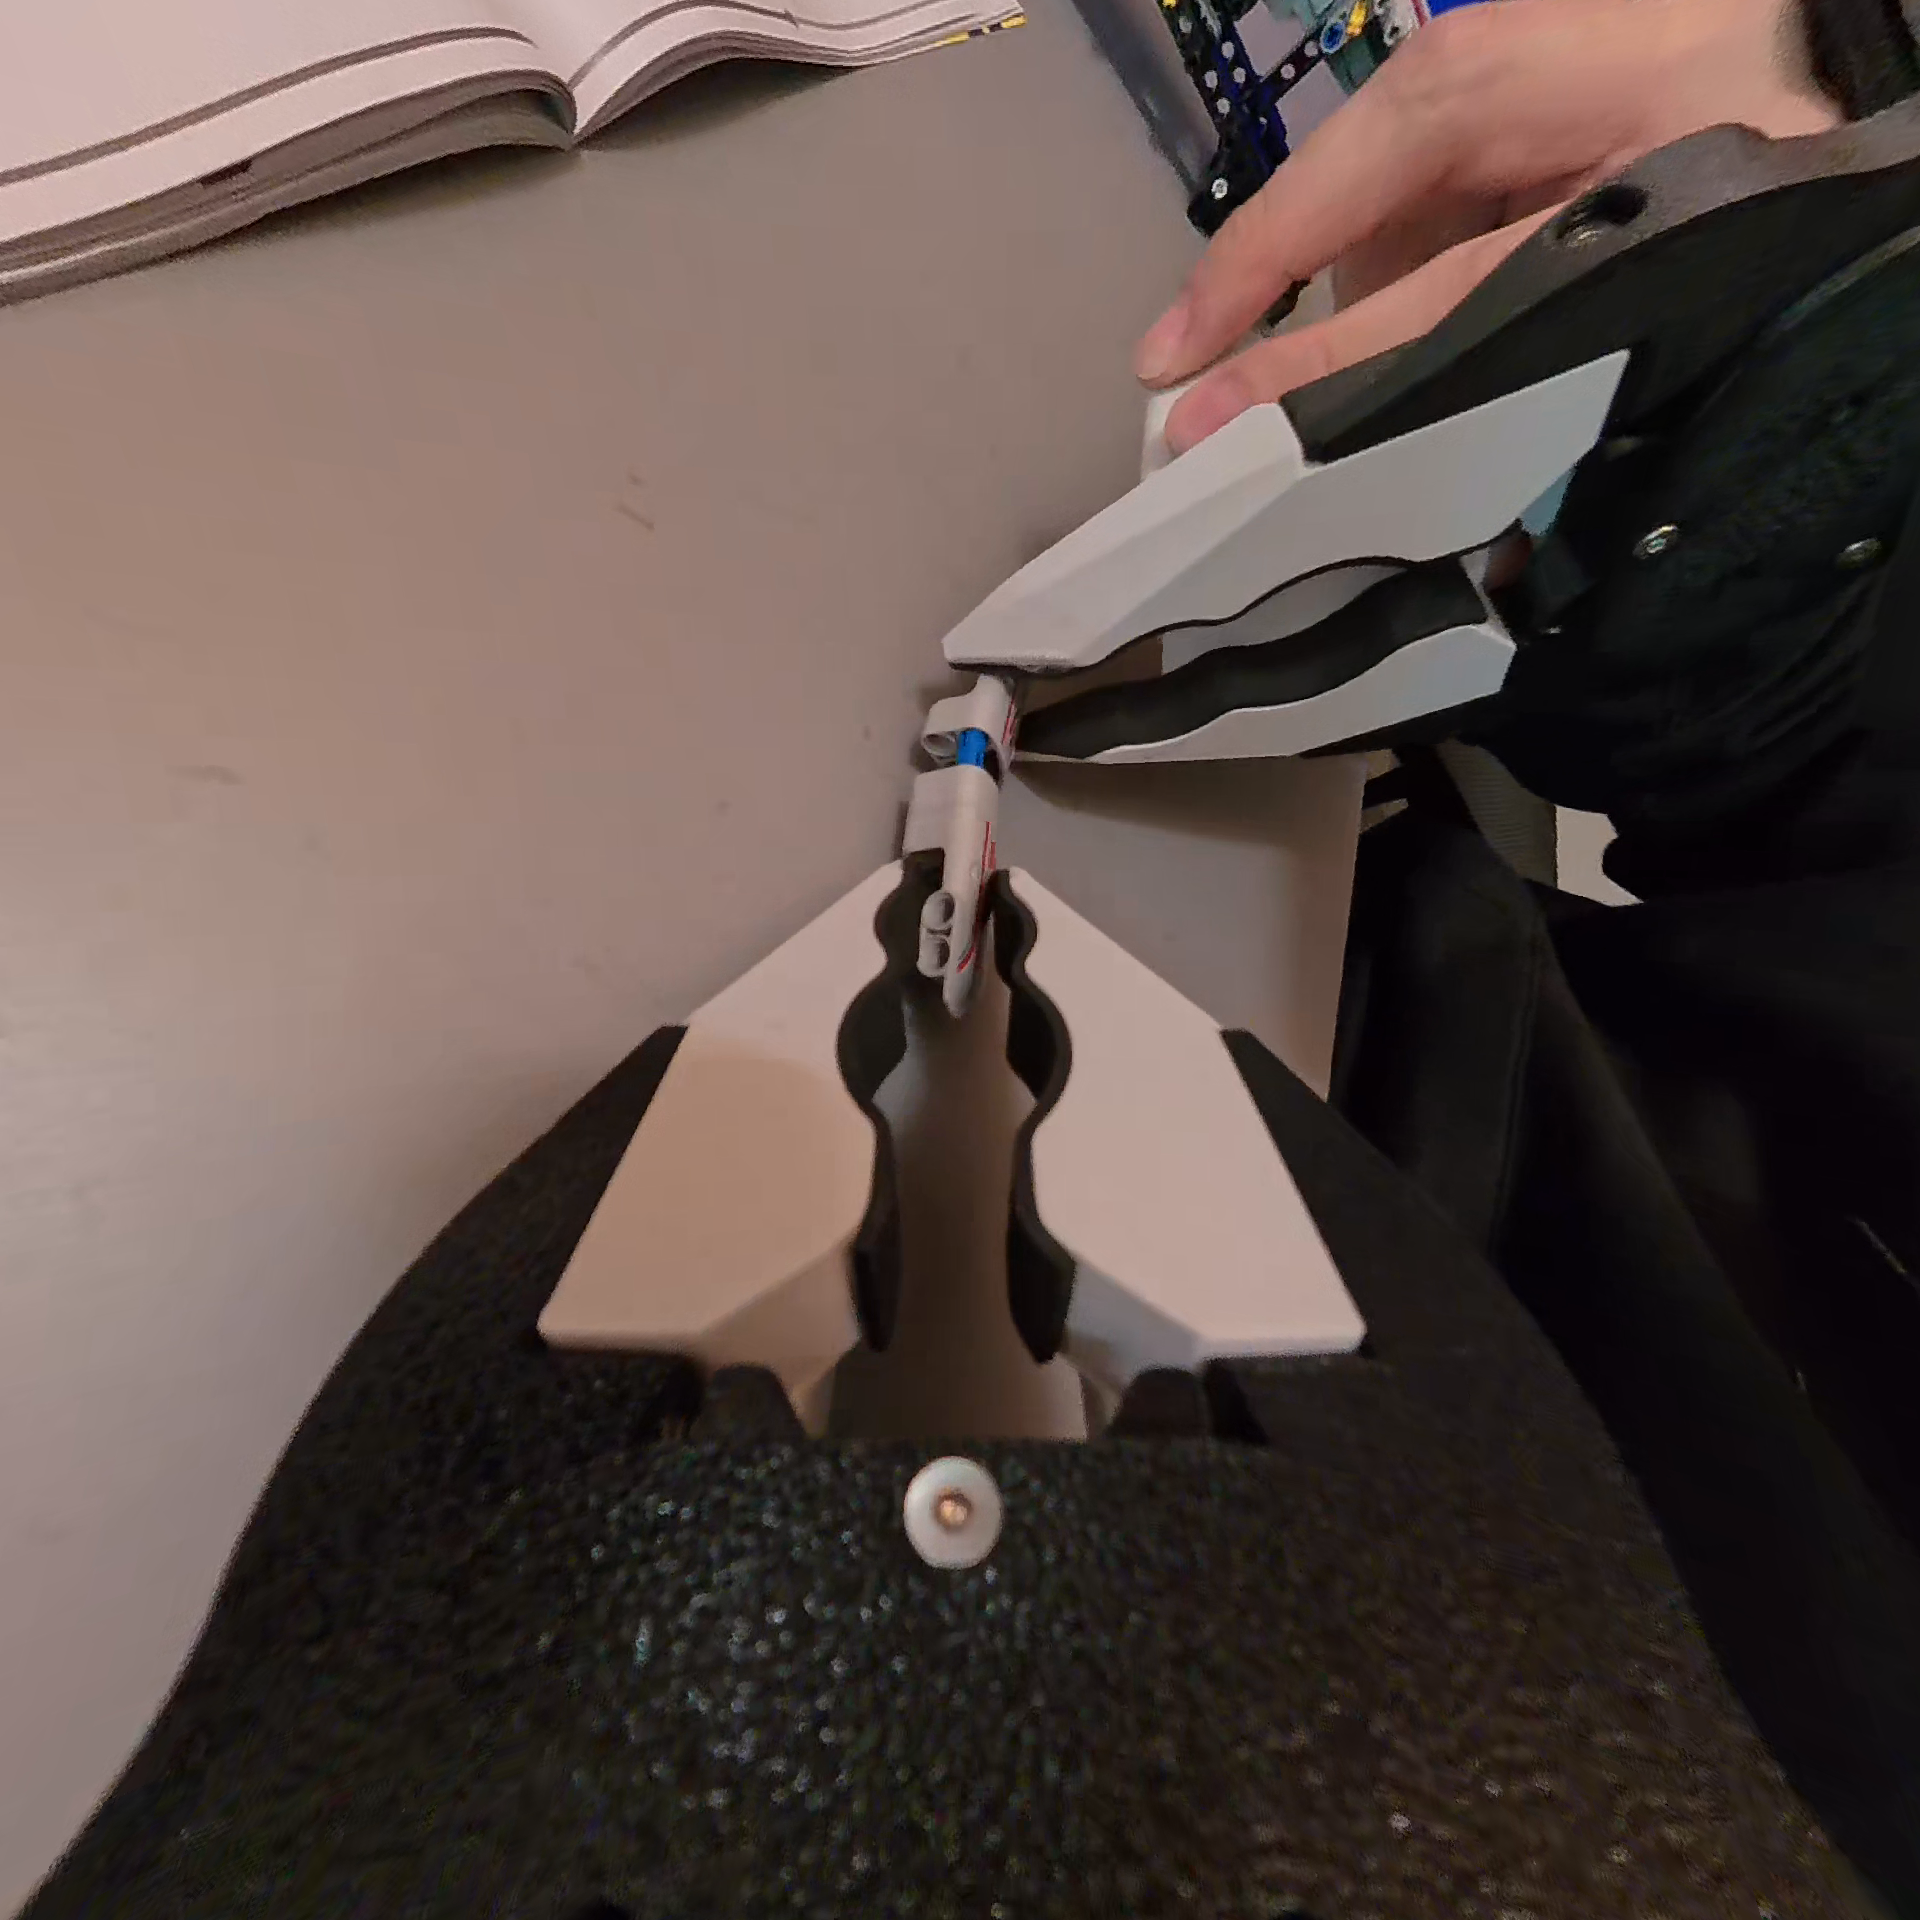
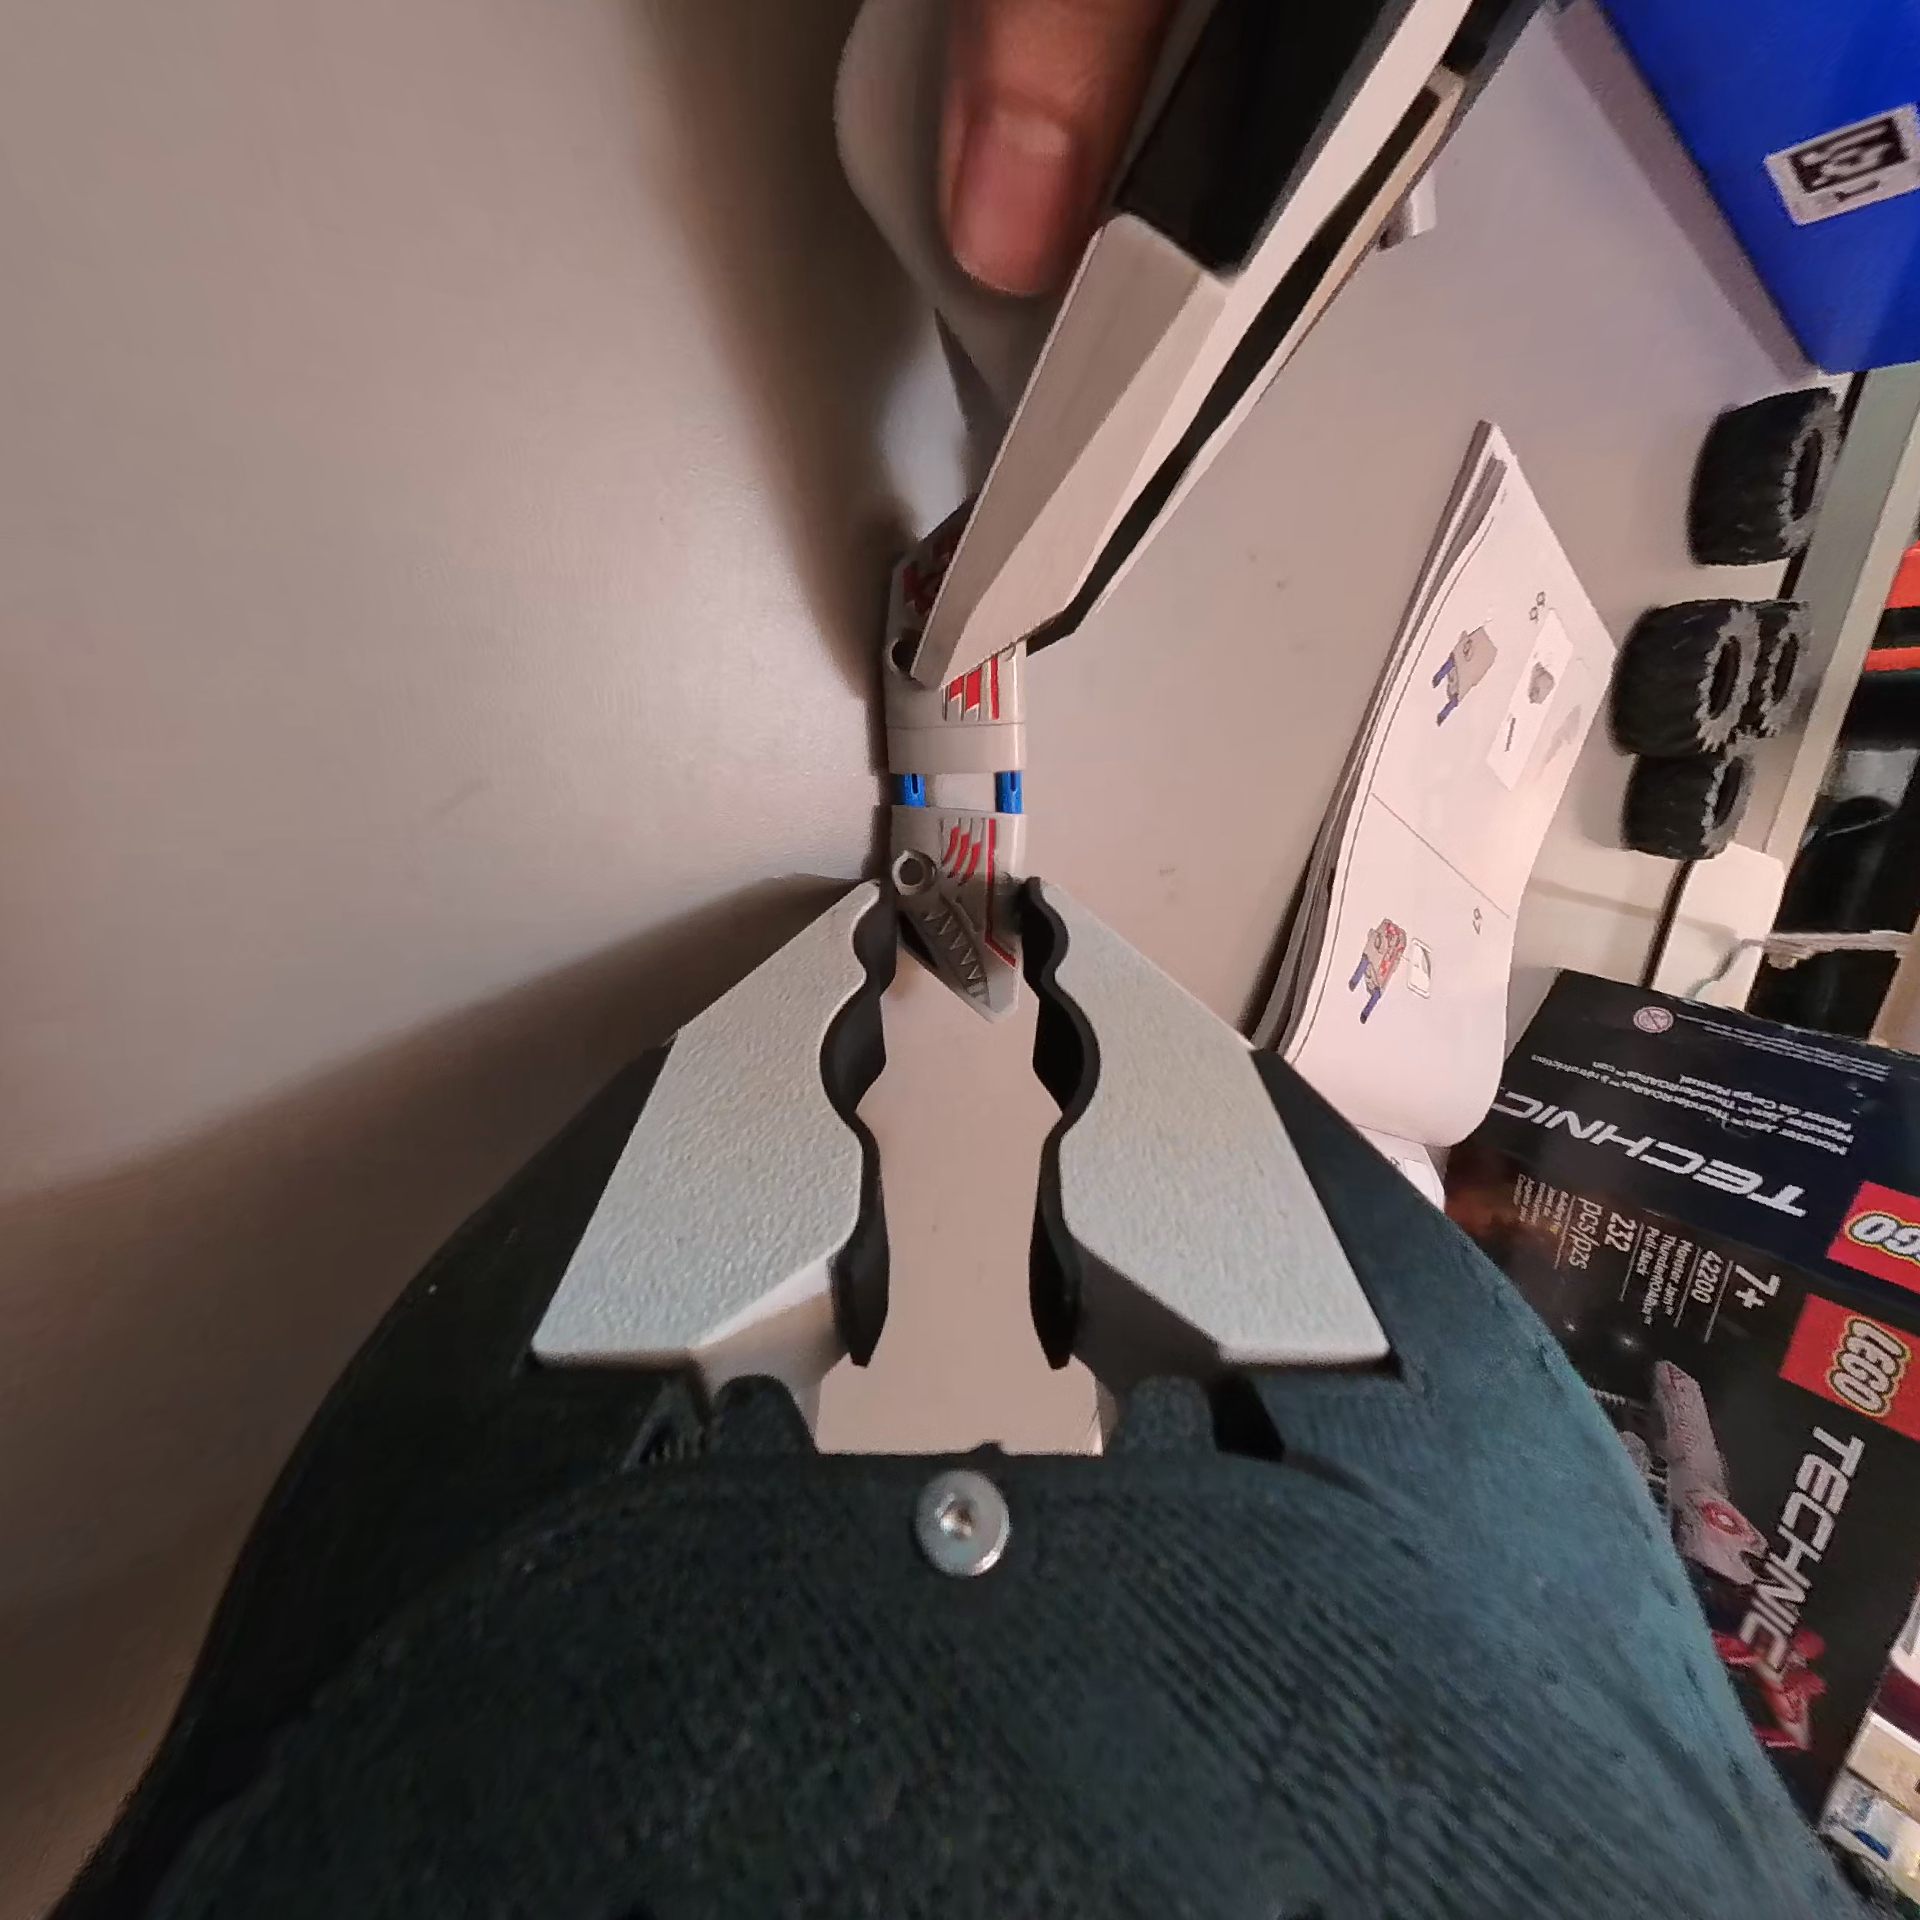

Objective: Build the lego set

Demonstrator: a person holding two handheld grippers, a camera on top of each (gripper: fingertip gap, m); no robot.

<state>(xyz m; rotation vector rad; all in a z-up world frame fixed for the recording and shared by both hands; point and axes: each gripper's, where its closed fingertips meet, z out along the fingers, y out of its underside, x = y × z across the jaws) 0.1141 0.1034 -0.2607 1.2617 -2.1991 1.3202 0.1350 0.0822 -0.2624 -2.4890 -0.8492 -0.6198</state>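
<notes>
Two grey Lego panels with red stickers are held tip to tip above the table, joined by blue pins [image 2: 912, 787] with a small gap between them. My left gripper [image 1: 951, 909] is shut on one grey panel [image 1: 951, 831]. My right gripper [image 1: 1003, 694] comes in from the right and is shut on the other grey panel [image 1: 961, 717]. In the right wrist view my right gripper [image 2: 951, 920] grips the panel with the teeth sticker [image 2: 961, 868]. There the left gripper [image 2: 982, 660] comes down from above onto the upper panel [image 2: 956, 727].
An open instruction booklet [image 1: 312, 94] lies at the back; it also shows in the right wrist view [image 2: 1455, 779]. A Lego box [image 2: 1714, 1299], black tyres [image 2: 1714, 675] and a blue bin [image 2: 1818, 156] stand on the right. A partly built frame [image 1: 1247, 104] stands behind a hand [image 1: 1403, 208]. Less than 4 cm separates the two grippers' tips.
</notes>
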